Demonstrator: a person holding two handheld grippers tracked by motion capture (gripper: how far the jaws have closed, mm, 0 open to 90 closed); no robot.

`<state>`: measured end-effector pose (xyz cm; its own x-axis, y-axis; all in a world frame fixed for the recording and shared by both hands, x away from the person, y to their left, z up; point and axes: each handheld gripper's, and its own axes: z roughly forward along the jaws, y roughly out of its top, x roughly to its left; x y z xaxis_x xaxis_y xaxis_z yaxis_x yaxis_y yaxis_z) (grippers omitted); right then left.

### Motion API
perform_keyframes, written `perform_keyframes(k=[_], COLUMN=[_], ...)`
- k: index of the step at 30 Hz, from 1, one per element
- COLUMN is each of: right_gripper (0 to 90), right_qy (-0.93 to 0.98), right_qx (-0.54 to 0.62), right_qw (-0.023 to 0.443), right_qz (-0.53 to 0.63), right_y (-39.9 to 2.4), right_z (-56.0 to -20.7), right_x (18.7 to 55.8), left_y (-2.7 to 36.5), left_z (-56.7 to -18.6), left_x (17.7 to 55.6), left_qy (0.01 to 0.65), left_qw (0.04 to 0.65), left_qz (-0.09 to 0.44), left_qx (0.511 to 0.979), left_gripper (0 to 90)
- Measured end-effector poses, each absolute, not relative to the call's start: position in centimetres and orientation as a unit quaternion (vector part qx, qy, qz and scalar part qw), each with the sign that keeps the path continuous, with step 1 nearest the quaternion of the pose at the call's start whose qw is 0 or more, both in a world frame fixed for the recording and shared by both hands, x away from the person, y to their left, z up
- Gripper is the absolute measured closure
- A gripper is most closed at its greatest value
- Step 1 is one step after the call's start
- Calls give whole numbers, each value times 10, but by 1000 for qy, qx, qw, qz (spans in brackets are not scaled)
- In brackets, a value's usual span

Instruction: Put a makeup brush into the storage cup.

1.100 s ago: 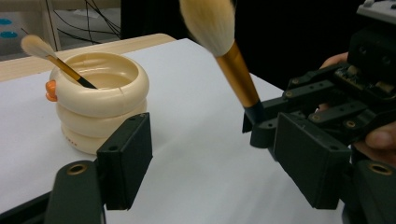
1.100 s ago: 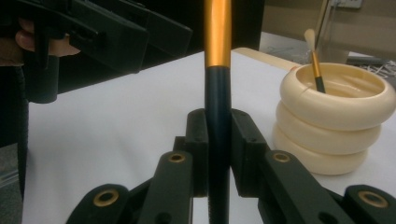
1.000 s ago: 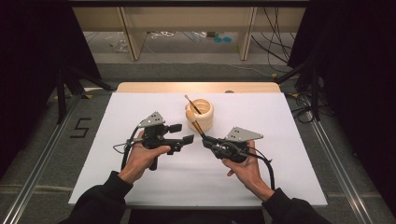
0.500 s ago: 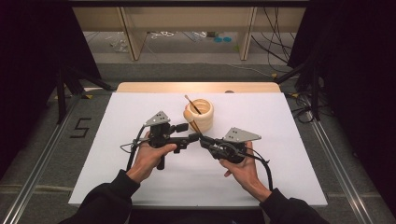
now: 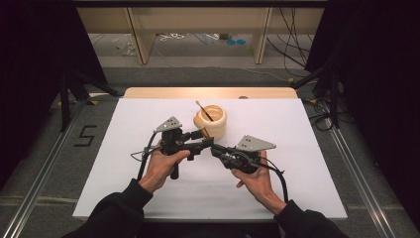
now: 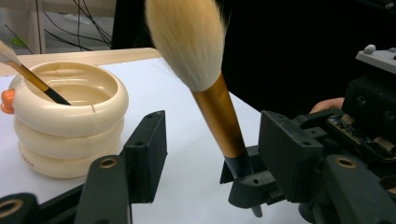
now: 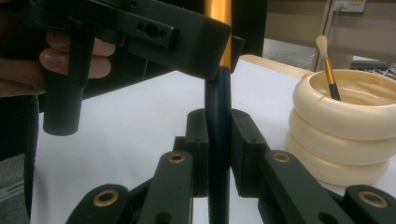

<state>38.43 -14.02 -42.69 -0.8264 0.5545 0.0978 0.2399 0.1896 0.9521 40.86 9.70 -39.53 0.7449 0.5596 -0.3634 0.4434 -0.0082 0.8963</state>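
step in hand: you were passing the big brush (image 6: 205,70) from your right tongs (image 7: 218,140) to your left tongs (image 6: 210,154), near the middle of the desk (image 5: 307,148), just in front of the ringed cream holder (image 5: 214,123).
right tongs: clamped tight on the dark lower handle, the brush upright with its bristles up.
left tongs: half open and just closing in, one jaw on each side of the gold ferrule, pads not yet pressing.
doing it well: you needed to keep the right grip firm until the left pads had truly bitten; letting go early would likely have tipped the brush.
aim: the left pads looked best set on the ferrule or handle, clear of the soft bristles.
holder: it stood towards the desk's far edge, with a small brush (image 5: 204,111) leaning inside.
risk: the two tools sat very close, so a knock seemed possible.
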Motion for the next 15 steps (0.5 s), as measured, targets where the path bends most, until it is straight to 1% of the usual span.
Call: perform_keyframes(k=[7,15], right_gripper=[789,789], right_qy=[758,755], right_qx=[261,262], right_qw=[134,138], right_qz=[583,586], right_y=[-140,-139], right_z=[-427,-426], right_x=[384,384], left_y=[96,94], left_z=[-395,-395], left_x=[410,410], left_qy=[355,362], left_qw=[621,632], left_qz=[39,24], left_qx=[698,685], left_gripper=[503,549])
